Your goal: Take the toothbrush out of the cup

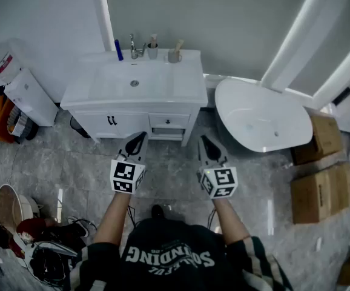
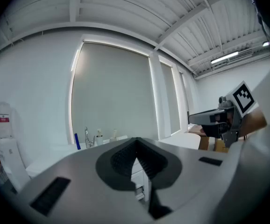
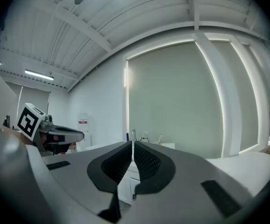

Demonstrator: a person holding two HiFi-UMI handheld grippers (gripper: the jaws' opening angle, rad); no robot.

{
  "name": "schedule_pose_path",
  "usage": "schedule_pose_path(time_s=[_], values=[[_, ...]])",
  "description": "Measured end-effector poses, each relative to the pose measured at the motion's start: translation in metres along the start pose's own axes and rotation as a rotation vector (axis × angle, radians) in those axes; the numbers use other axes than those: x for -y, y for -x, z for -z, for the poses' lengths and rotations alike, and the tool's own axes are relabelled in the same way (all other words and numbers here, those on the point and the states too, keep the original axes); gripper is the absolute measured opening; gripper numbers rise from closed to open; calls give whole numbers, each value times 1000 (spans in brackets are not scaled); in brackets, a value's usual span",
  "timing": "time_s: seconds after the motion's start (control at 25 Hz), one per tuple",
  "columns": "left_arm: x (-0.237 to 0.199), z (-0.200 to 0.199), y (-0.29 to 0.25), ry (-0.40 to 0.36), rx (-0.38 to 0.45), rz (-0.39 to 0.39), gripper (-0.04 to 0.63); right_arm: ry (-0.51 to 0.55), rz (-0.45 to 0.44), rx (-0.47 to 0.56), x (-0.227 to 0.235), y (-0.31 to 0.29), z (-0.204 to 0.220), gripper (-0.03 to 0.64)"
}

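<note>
Head view: toothbrush (image 1: 178, 43) seemingly stands in cup (image 1: 174, 56) (on vanity (image 1: 187, 80)).

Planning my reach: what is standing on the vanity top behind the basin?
A blue stick, the faucet, a left cup with a pale stem poking out, and a right cup with a tan handle. The cup walls hide anything lower inside.

Bathroom: vanity sink (image 1: 158, 85), bathtub (image 1: 263, 123), tiled floor (image 1: 72, 168).

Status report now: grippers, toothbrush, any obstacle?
Left gripper and right gripper shut, empty. Toothbrush in cup behind sink, untouched. Nothing seen in the way.
</note>
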State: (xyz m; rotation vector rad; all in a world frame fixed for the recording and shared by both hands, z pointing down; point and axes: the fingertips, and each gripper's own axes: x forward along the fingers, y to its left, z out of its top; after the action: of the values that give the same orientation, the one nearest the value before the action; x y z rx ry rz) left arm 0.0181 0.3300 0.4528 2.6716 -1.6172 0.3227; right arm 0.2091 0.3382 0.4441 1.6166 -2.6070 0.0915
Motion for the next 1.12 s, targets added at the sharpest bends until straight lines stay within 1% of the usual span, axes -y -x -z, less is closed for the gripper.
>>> schedule_pose_path(time_s=[0.2, 0.32, 0.44, 0.68, 0.88, 1.12], values=[[-13, 2, 9, 5, -9, -18, -2, -7, 0, 0, -10, -9, 7, 0], [-15, 7, 10, 16, -17, -23, -2, -1, -10, 14, -13, -9, 3, -1], [-17, 8, 7, 19, -14, -18, -2, 10, 5, 6, -11, -13, 3, -1], [-29, 4, 1, 14, -4, -4, -2, -12, 15, 0, -10, -24, 5, 0], [-46, 8, -6, 20, 0, -1, -1, -27, 39, 0, -7, -40, 9, 0], [-68, 14, -17, 28, -1, 8, -2, -29, 44, 2, -11, -65, 10, 0]])
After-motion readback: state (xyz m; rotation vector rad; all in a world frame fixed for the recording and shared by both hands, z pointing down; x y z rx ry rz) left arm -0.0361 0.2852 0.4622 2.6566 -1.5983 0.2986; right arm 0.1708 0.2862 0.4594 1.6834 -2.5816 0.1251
